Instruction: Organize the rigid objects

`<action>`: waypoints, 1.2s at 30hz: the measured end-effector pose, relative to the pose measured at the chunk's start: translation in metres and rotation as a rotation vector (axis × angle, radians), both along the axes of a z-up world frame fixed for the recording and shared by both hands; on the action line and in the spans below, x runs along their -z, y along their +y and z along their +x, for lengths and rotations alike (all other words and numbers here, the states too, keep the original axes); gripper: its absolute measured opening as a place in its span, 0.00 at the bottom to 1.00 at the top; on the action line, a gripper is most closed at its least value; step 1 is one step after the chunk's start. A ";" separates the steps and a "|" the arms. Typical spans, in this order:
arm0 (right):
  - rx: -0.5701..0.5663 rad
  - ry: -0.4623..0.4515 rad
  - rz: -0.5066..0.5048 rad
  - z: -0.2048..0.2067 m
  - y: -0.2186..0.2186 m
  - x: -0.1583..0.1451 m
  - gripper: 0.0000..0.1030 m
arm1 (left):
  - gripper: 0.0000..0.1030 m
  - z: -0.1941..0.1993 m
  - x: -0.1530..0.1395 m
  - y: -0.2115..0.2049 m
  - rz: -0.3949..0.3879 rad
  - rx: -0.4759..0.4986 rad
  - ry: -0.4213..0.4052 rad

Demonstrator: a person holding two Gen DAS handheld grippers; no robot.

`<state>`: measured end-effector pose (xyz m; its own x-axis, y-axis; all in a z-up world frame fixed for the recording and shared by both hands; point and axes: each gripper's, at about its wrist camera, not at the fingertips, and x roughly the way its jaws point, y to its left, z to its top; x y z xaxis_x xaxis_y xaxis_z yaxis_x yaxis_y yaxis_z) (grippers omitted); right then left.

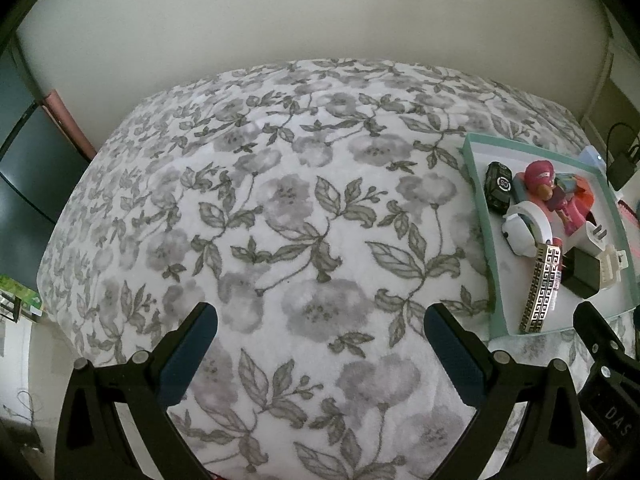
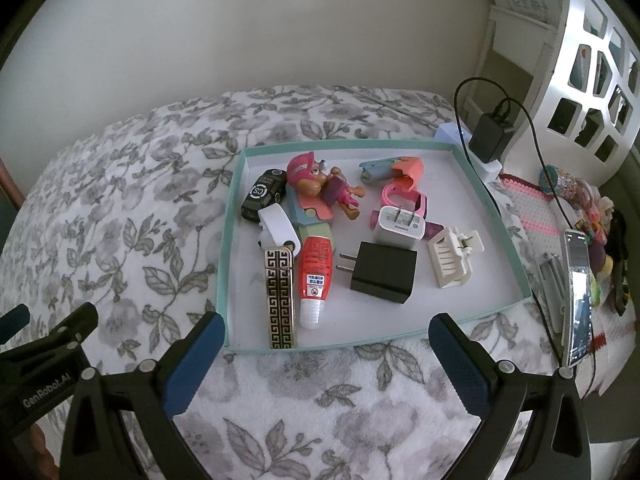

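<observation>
A shallow teal-rimmed box (image 2: 508, 240) lies on the floral bed cover and holds several small objects: a black toy car (image 2: 262, 194), a pink-hatted toy figure (image 2: 316, 184), a gold patterned bar (image 2: 281, 298), a red glue tube (image 2: 317, 274), a black charger plug (image 2: 382, 272), a white charger plug (image 2: 398, 228), a white hair claw (image 2: 454, 258), a pink watch (image 2: 404, 198). My right gripper (image 2: 326, 334) is open and empty, just in front of the box's near rim. My left gripper (image 1: 320, 322) is open and empty over the bare cover, left of the box (image 1: 478, 196).
The floral cover (image 1: 280, 200) spreads wide to the left. Right of the box are a black adapter with cable (image 2: 490, 138), a phone (image 2: 578, 296) and colourful clutter (image 2: 588, 200). A white lattice frame (image 2: 592, 80) stands at far right. A wall runs behind.
</observation>
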<state>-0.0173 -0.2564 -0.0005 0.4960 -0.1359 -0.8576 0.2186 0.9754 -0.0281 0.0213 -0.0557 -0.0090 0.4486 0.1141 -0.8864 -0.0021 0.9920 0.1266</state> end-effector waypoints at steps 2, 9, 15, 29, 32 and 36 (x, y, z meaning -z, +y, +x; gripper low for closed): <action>-0.001 0.000 0.000 0.000 0.000 0.000 1.00 | 1.00 0.000 0.000 0.000 0.001 0.000 0.000; -0.003 0.001 -0.001 0.000 0.001 0.000 1.00 | 1.00 0.000 0.000 0.000 0.003 0.002 0.000; -0.004 0.004 -0.001 0.001 0.000 0.001 1.00 | 1.00 0.000 0.000 -0.001 0.001 -0.001 0.001; -0.011 0.008 -0.003 0.002 0.001 0.002 1.00 | 1.00 0.000 0.002 -0.001 -0.006 -0.001 0.007; -0.011 0.010 -0.003 0.002 0.001 0.002 1.00 | 1.00 0.000 0.002 -0.001 -0.005 0.002 0.005; -0.013 0.011 -0.003 0.002 0.000 0.002 1.00 | 1.00 0.000 0.002 -0.001 -0.005 0.000 0.006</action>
